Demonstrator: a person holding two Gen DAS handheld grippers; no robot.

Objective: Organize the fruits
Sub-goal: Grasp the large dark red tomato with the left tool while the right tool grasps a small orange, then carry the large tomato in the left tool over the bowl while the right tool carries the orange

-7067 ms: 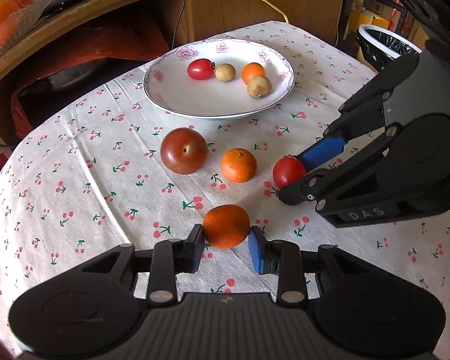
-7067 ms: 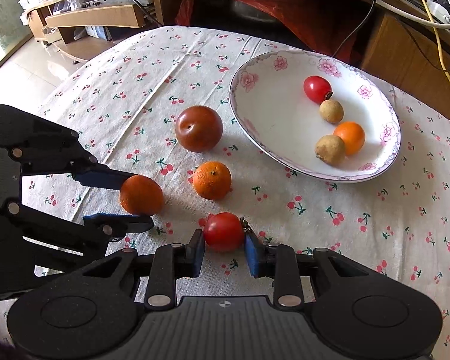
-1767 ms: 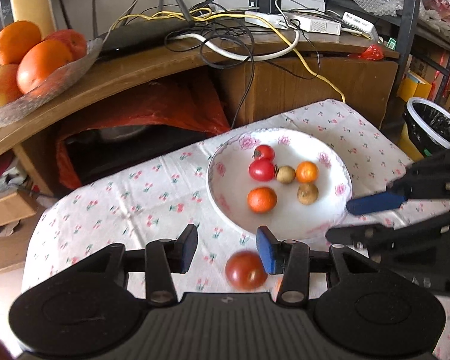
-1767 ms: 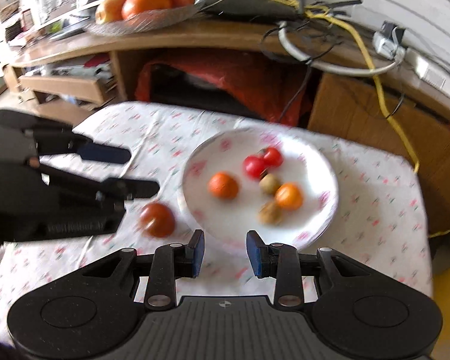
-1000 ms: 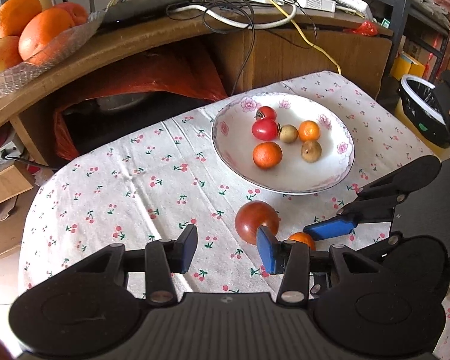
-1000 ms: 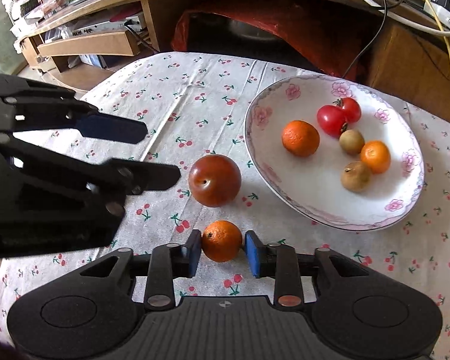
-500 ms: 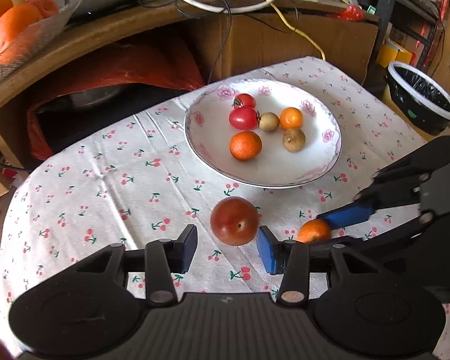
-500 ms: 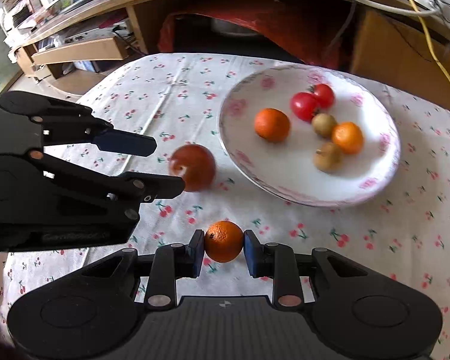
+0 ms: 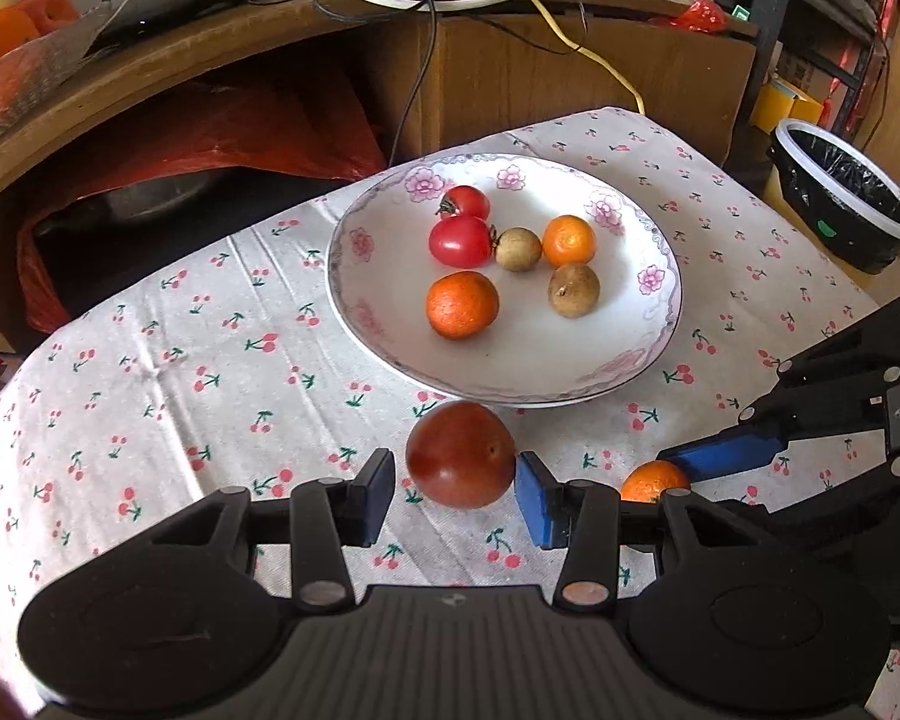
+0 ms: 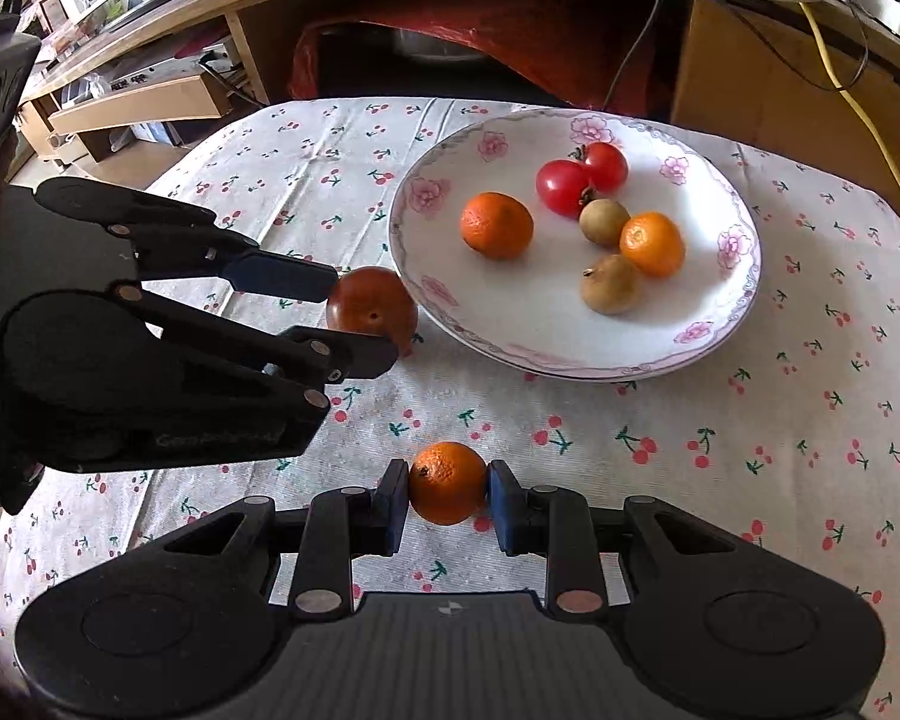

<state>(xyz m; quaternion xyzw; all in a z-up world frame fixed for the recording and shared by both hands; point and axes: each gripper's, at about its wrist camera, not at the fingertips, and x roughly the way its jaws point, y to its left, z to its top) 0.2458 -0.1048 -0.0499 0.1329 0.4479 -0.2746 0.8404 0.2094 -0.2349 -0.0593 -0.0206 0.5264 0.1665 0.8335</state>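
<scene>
Bright daylight, soft shadows under the fruit, sharp focus mid-frame, fisheye bending and dark vignette at corners

Black-lined bin (image 9: 846,192), yellow cable (image 10: 852,90)

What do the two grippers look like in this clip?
Both are matte black plastic with round housings, ribbed tops and silver rivets on the linkage bars. The left gripper and the right gripper have blue pads on their fingers. The left one bears faint embossed lettering, unreadable. No cables or sleeves show.
</scene>
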